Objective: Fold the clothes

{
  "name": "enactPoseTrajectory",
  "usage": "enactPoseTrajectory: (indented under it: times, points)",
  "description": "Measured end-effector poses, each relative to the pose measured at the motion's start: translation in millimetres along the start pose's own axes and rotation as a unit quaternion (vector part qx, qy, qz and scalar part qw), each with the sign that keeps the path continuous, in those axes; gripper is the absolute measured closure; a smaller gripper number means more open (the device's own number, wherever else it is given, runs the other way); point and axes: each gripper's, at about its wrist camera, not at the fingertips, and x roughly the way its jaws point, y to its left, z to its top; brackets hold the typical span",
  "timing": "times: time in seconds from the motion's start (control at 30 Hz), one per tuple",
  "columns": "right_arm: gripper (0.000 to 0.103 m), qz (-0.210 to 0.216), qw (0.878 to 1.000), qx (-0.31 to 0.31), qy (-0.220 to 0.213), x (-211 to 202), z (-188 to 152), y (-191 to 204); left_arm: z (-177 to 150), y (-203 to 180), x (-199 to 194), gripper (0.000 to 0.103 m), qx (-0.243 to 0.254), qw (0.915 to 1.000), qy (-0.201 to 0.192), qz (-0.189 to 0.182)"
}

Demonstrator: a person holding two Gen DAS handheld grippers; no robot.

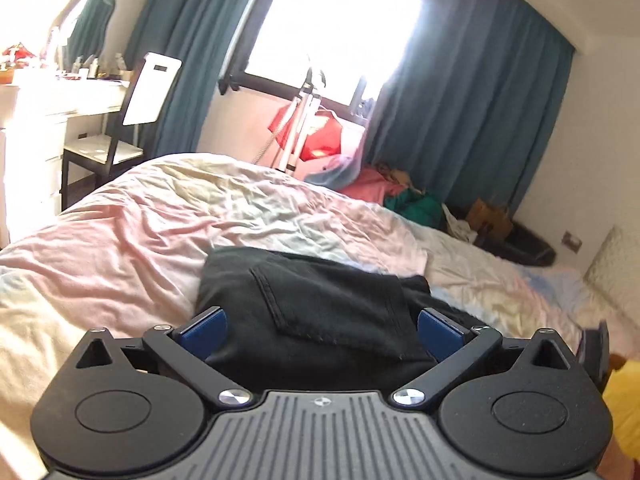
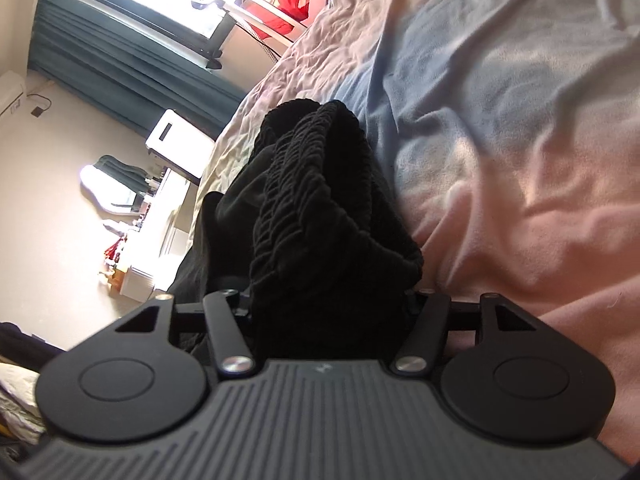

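Clamping black trousers (image 2: pixel 320 216), right gripper (image 2: pixel 328 304), bed (image 2: pixel 520 160)

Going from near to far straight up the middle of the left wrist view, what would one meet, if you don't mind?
Left gripper → black garment → pastel bedsheet → tripod → bright window.

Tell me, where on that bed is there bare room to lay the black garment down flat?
Bare sheet lies left of the black garment, toward the chair, and beyond it toward the window. In the right wrist view, pink and blue bedding to its right is free too. The far corner is crowded with a pile of clothes.
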Motion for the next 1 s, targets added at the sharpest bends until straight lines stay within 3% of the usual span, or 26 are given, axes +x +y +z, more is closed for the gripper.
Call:
enactPoseTrajectory:
  times: [0.07, 0.17, 0.3, 0.4, 0.47, 0.63, 0.77, 0.87, 1.0]
  points:
    - [0.045, -0.002, 0.999, -0.029, -0.015, -4, -3, 11, 11, 17, 14, 0.0, -0.031, 0.9989, 0.019, 0.03]
    - [0.047, -0.004, 0.997, -0.072, -0.038, -11, -8, 27, 15, 48, 46, 0.0, -0.086, 0.9896, 0.089, 0.074]
    - [0.048, -0.008, 0.989, -0.129, -0.068, -19, -15, 49, -4, 63, 82, 0.0, -0.118, 0.9764, 0.171, 0.059]
    - [0.048, -0.012, 0.983, -0.165, -0.086, -24, -19, 62, -19, 65, 94, 0.0, -0.135, 0.9758, 0.17, 0.028]
    - [0.047, -0.02, 0.984, -0.158, -0.08, -20, -16, 60, -24, 63, 94, 0.0, -0.129, 0.9768, 0.169, 0.027]
    - [0.047, -0.047, 0.995, -0.074, -0.043, 3, -13, 29, -32, 54, 91, 0.0, -0.108, 0.9804, 0.163, 0.027]
    - [0.047, -0.054, 0.995, -0.075, -0.041, 5, -15, 30, -36, 50, 84, 0.005, -0.104, 0.9825, 0.152, 0.026]
    - [0.047, -0.06, 0.994, -0.08, -0.044, 5, -17, 33, -37, 50, 75, 0.015, -0.109, 0.9835, 0.142, 0.023]
    - [0.048, -0.059, 0.993, -0.085, -0.053, 0, -19, 37, -37, 46, 61, 0.043, -0.099, 0.9874, 0.122, 0.02]
